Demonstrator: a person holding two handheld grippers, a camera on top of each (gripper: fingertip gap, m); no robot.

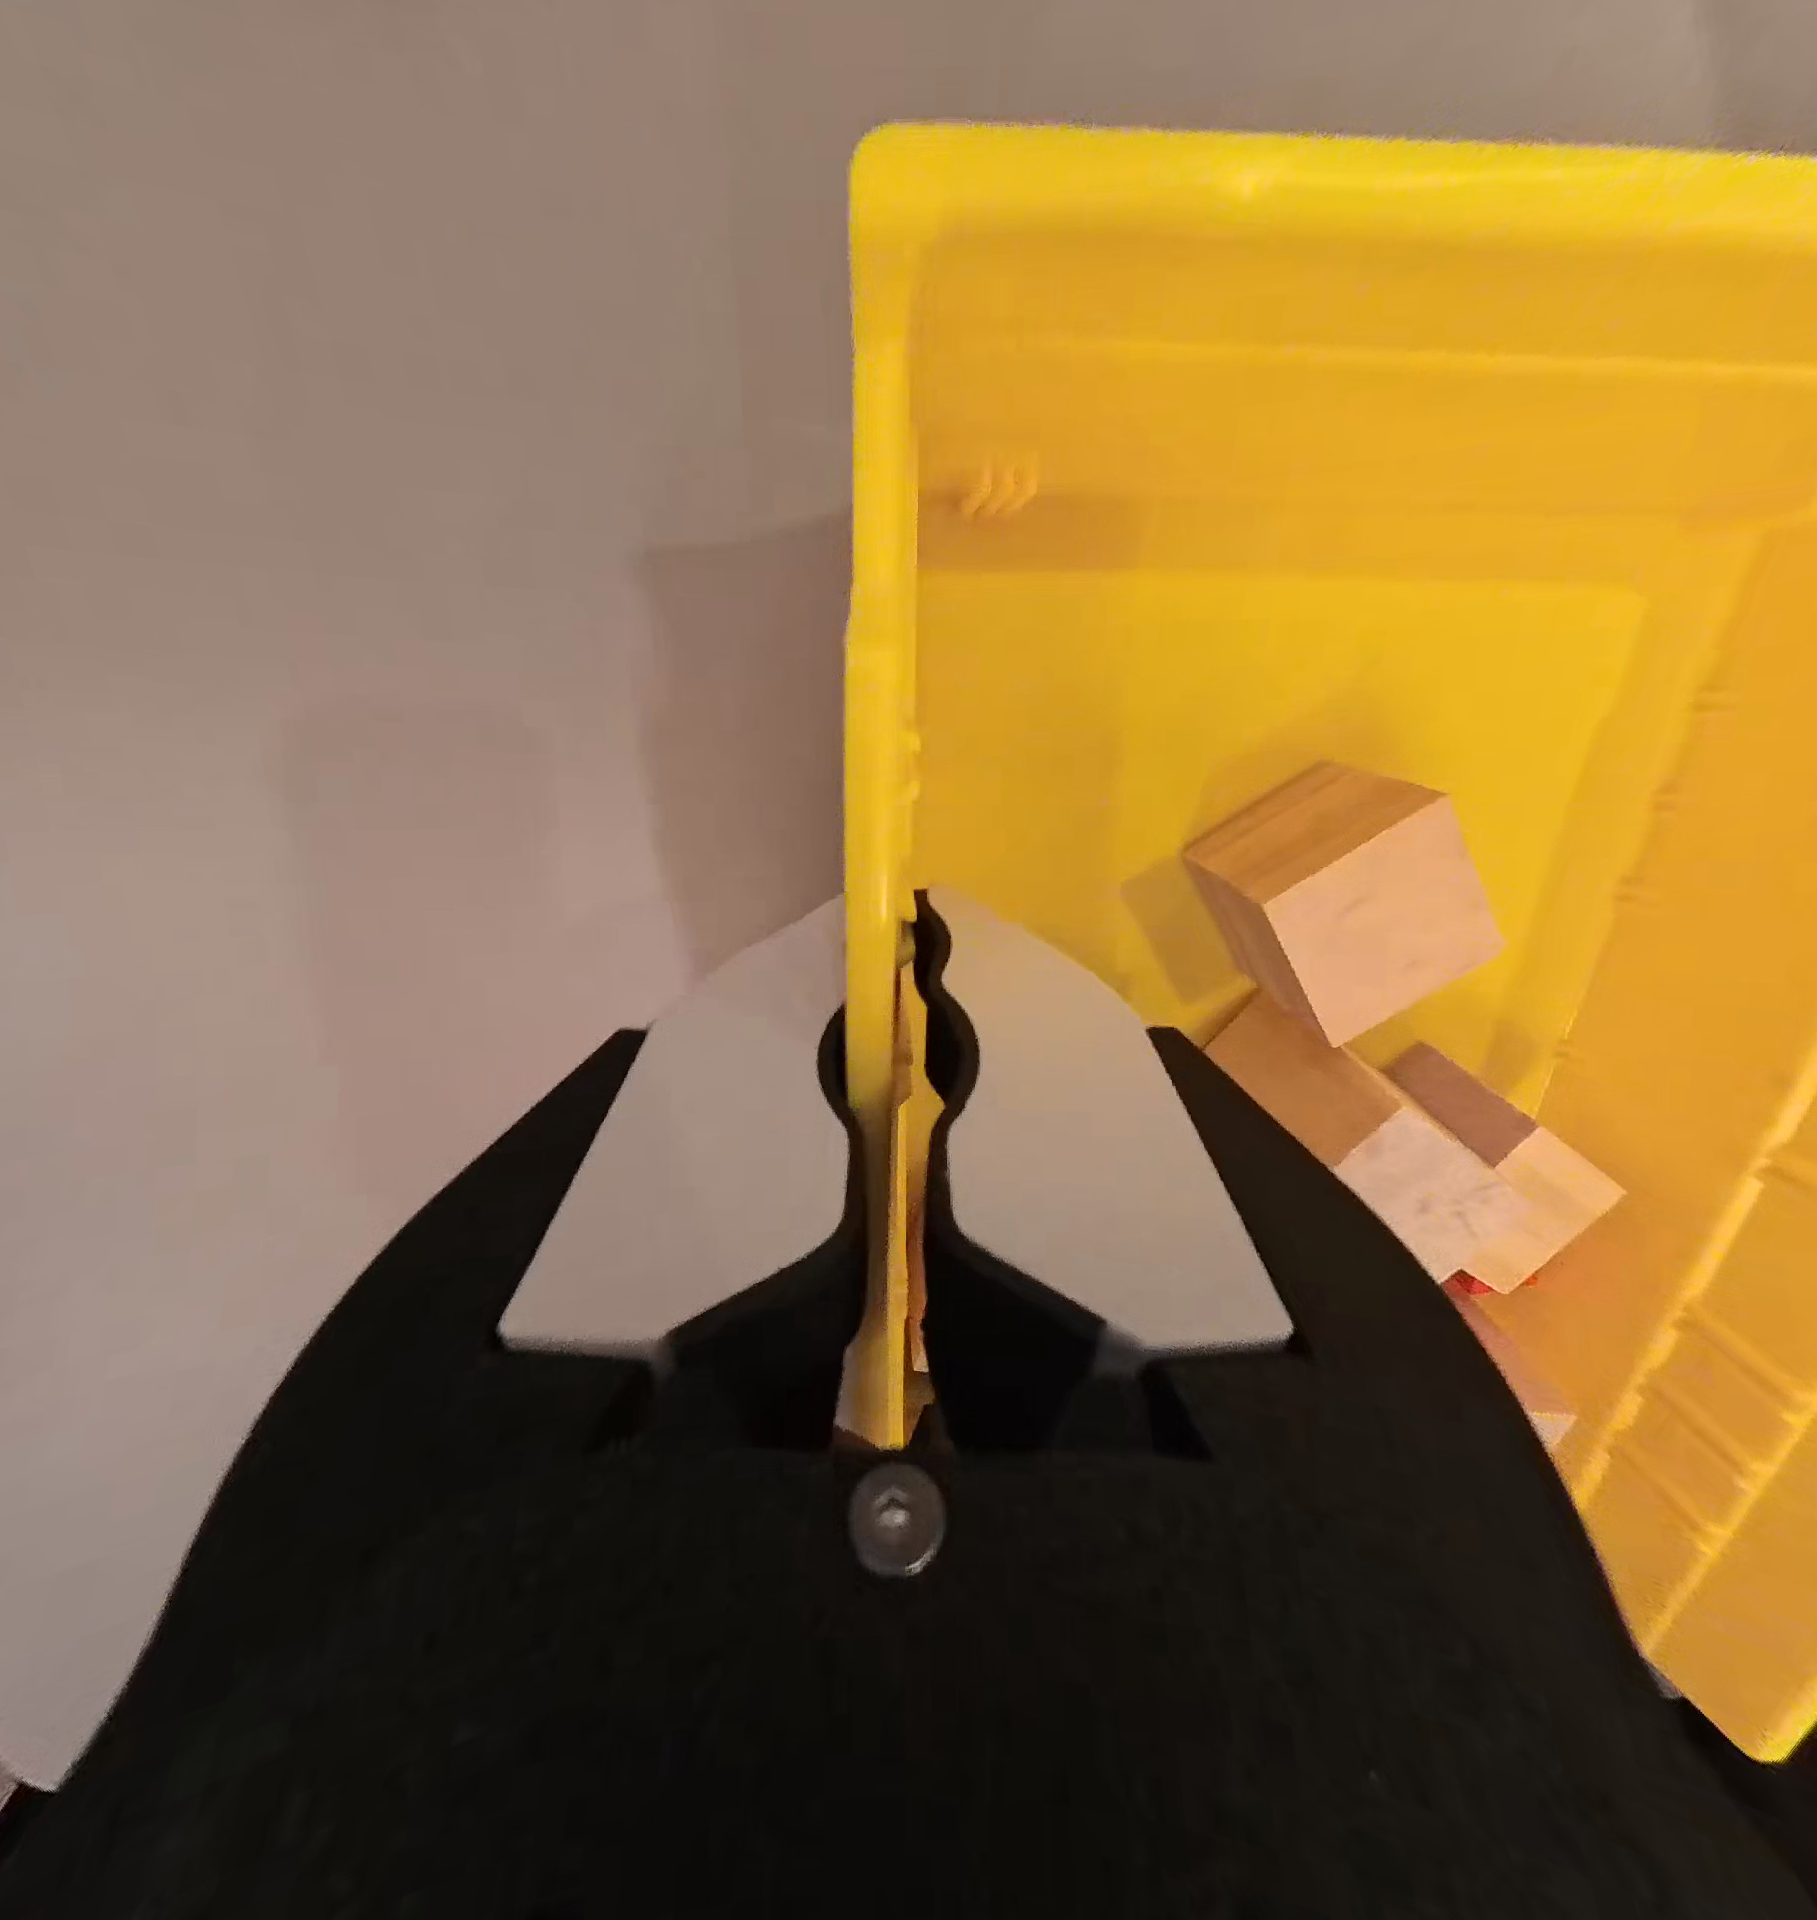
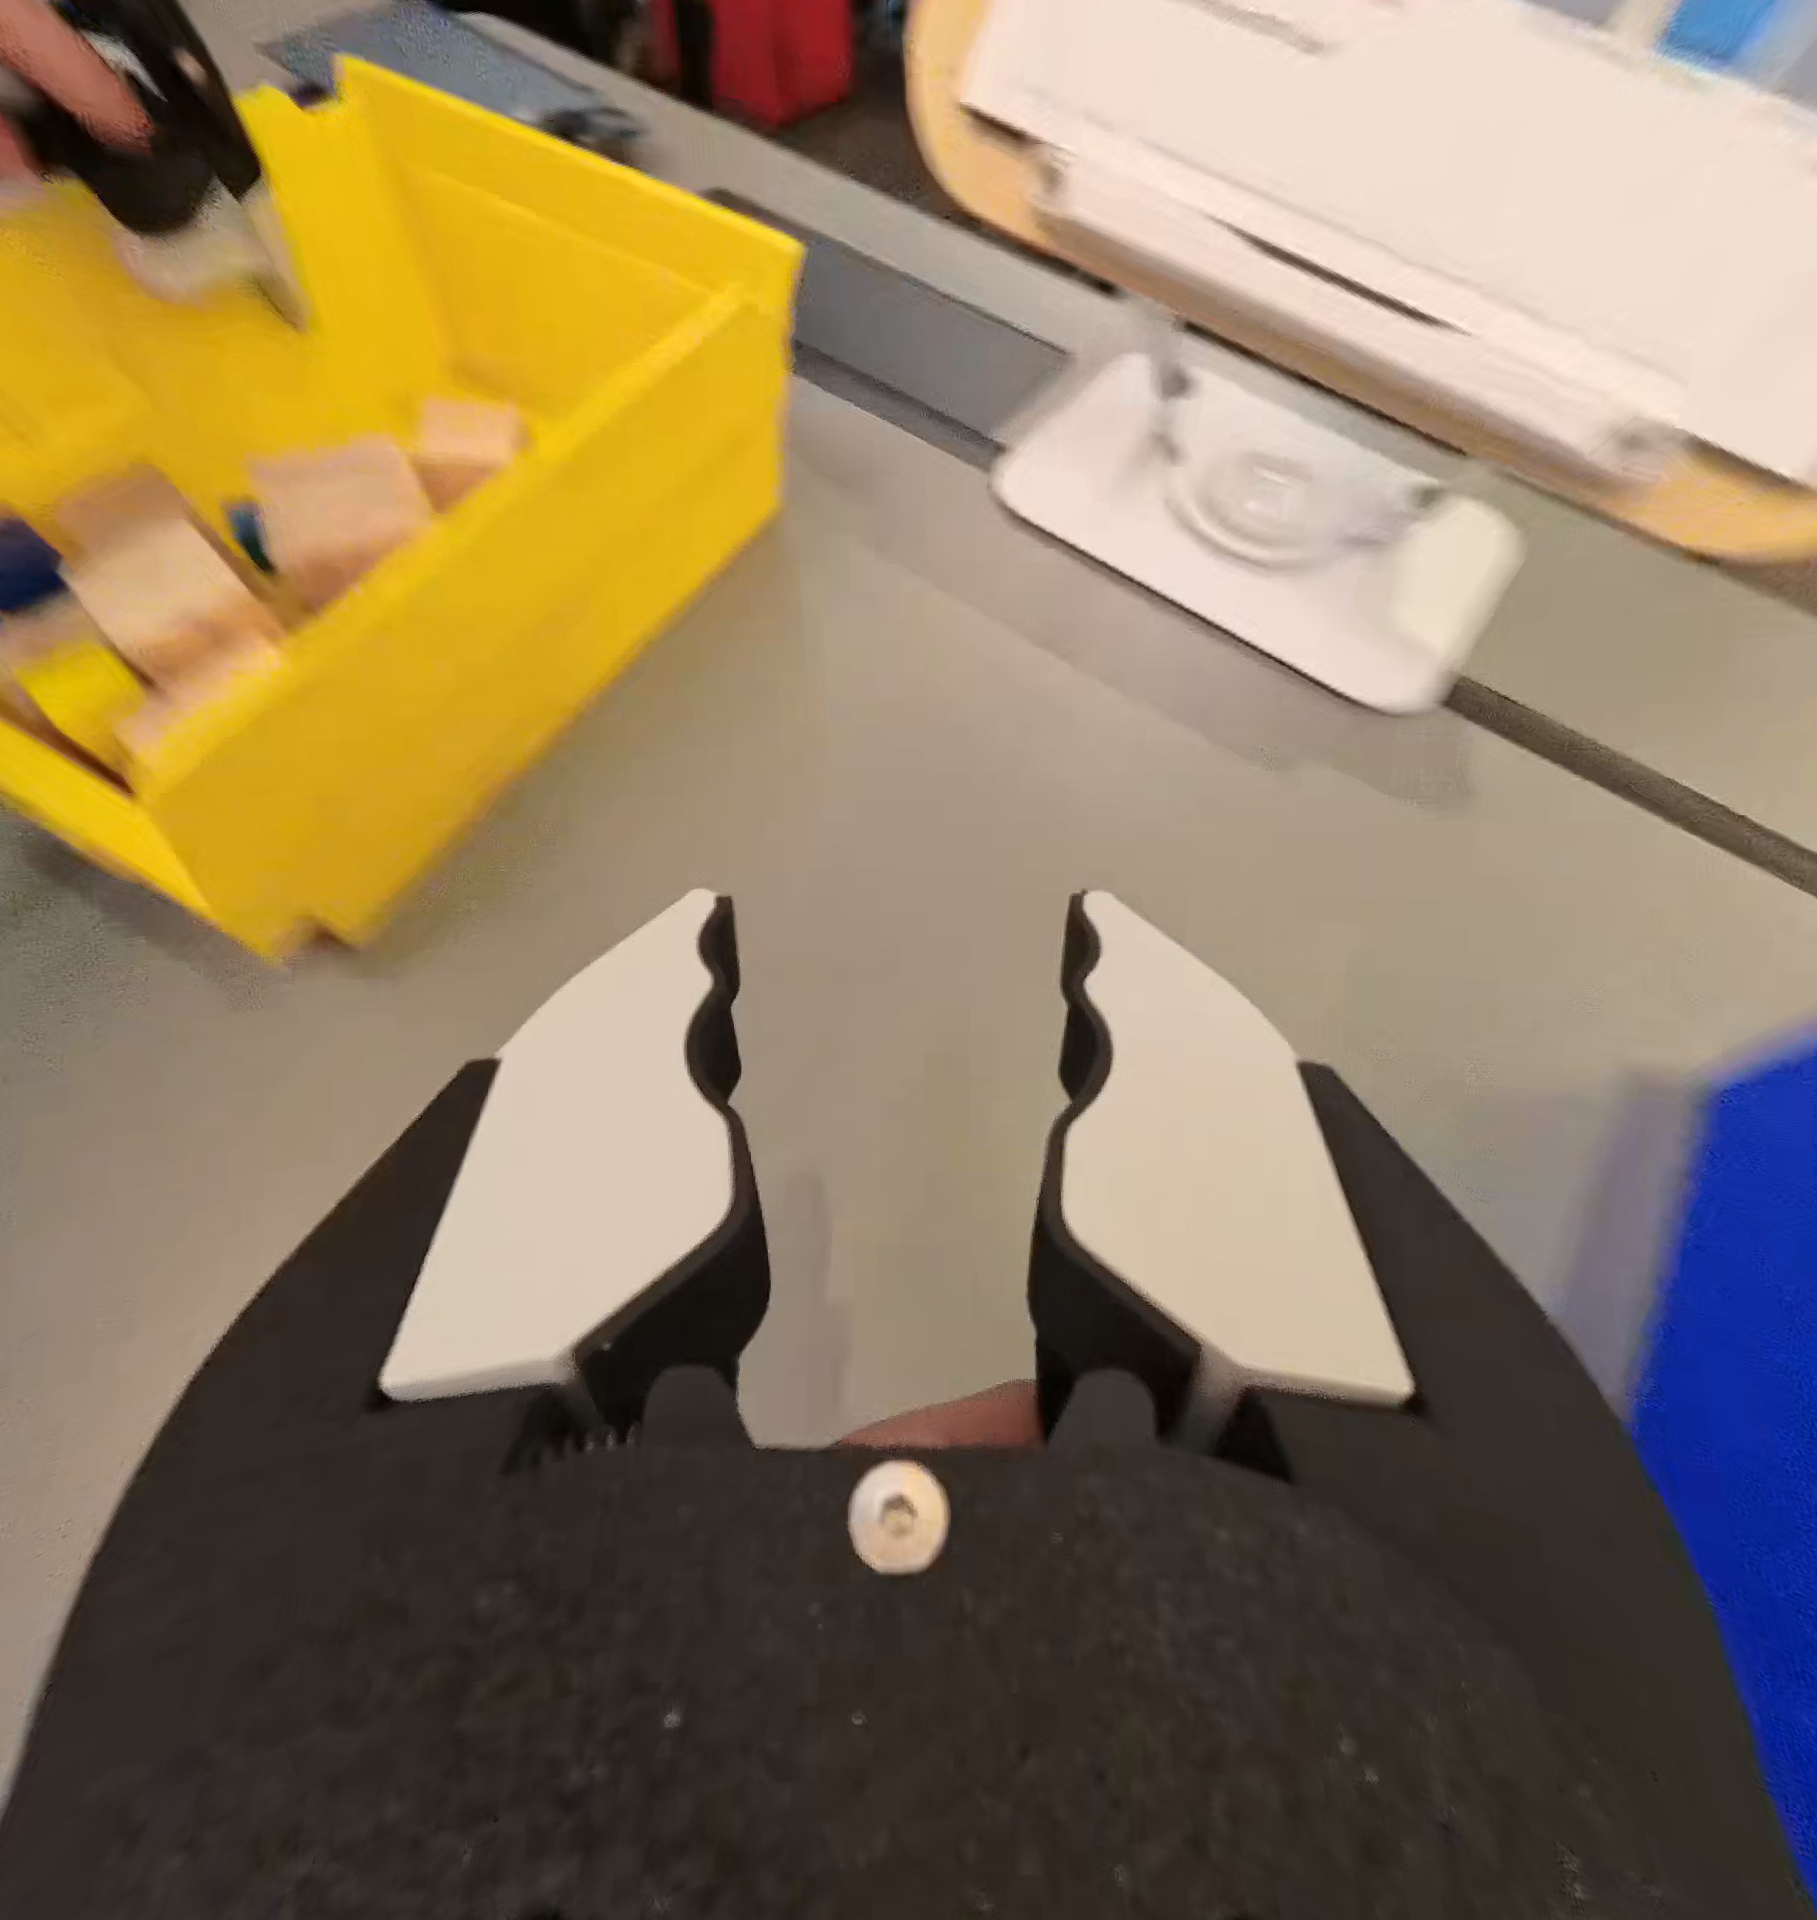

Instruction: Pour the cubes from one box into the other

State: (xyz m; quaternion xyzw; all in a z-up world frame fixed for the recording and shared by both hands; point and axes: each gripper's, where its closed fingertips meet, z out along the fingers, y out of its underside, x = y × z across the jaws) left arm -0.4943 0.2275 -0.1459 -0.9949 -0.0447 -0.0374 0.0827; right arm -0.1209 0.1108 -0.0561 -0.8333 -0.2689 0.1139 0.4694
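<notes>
Yellow box (image 2: 488, 644) with cubes (image 2: 343, 520), wall clamped by left gripper (image 1: 909, 914); right gripper (image 2: 899, 914) open, empty; pour judged undone.

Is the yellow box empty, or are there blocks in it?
Not empty. The yellow box has wooden cubes piled inside, some with blue sides. The left gripper pinches its wall.

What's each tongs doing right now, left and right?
Left tongs: closed on the yellow box wall; wooden cubes inside.
Right tongs: open, empty, above the grey table.
</notes>
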